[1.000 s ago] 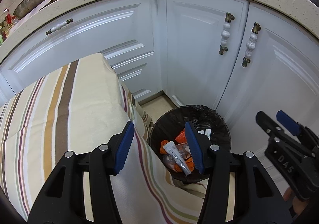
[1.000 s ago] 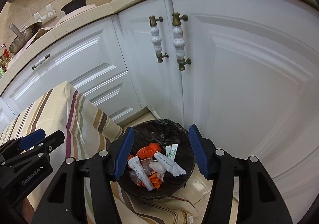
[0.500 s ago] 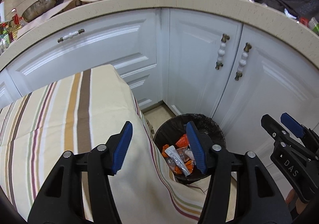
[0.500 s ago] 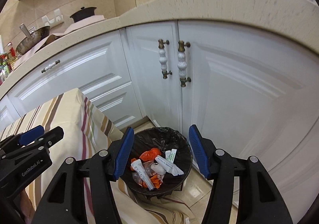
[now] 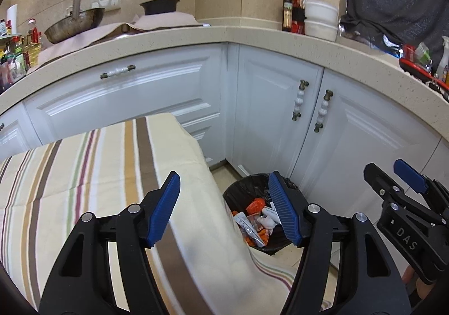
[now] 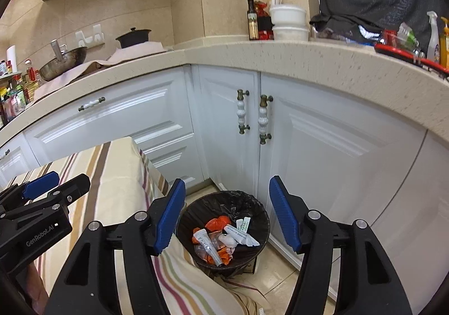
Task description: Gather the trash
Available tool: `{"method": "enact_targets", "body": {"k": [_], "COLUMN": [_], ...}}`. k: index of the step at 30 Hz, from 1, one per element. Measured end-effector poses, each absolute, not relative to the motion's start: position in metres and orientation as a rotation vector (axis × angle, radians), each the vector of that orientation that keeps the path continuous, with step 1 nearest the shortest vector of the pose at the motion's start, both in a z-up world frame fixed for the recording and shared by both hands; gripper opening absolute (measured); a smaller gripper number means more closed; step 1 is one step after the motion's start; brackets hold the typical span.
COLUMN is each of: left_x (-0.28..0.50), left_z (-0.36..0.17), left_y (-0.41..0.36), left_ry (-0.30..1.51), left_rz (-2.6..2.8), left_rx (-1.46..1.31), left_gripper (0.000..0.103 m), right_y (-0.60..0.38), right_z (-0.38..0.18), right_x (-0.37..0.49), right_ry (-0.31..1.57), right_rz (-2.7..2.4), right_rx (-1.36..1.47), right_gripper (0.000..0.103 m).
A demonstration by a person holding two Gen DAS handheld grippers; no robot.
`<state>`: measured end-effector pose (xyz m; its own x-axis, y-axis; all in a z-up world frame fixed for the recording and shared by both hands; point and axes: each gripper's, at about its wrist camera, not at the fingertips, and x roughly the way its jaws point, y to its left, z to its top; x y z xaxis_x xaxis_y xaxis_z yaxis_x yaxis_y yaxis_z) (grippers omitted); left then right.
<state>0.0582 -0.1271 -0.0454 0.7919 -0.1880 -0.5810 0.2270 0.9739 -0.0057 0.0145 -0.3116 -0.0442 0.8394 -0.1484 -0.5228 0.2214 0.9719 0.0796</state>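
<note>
bin liner (image 6: 224, 202): glossy black plastic
tablecloth (image 5: 84, 174): matt striped cloth
cabinets (image 6: 322, 152): glossy white
countertop (image 6: 308, 59): speckled stone-look

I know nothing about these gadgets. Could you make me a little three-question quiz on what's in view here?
1. True or false: both the left gripper and the right gripper are open and hold nothing.
2. Where does the trash bin stand? A) on the countertop B) on the floor by the white cabinet doors C) on the striped tablecloth
3. Fill in: the wrappers lie ____ the bin.

Key: 1 true; 2 B; 3 inside.
</note>
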Motion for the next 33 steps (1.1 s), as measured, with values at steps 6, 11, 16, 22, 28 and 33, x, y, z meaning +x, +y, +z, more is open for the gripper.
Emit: {"method": "enact_targets", "body": {"k": [6,11,16,22,28,33], "left_x": [0.039,0.024,0.012,0.000,-0.006,-0.010], "left_z": [-0.033,-0.020,-0.009,0.001,0.008,0.012], "left_y": [-0.110,-0.101,-0.094,-0.088,-0.085,-0.085], "left_ry": [0.586,0.550,0.521,0.493,0.472,0.460], "left_rz": [-0.212,-0.214,-0.219,-0.224,-0.229,-0.236], "left_rx": [0.051,0.042,0.030,0.021,0.013,0.013], "left_gripper": [0.068,0.072,0.072,0.075,0.079,0.079], "right_y": [-0.298,-0.288,-0.279,-0.271,-0.267,-0.264], "right_z": [-0.028,-0.018,-0.007,0.003,0.011,0.015], "right_x": [-0.006,-0.020,-0.032,-0.041,-0.049,-0.054], "right_ry": [0.500,0.474,0.444,0.420,0.399,0.387], "right_rz": [-0.200,-0.199,-0.199,-0.203,-0.209,-0.217], "right_rx": [0.120,0.106,0.091,0.073,0.063,0.056], "right_gripper": [0.066,0.066,0.068,0.069,0.070,0.071]}}
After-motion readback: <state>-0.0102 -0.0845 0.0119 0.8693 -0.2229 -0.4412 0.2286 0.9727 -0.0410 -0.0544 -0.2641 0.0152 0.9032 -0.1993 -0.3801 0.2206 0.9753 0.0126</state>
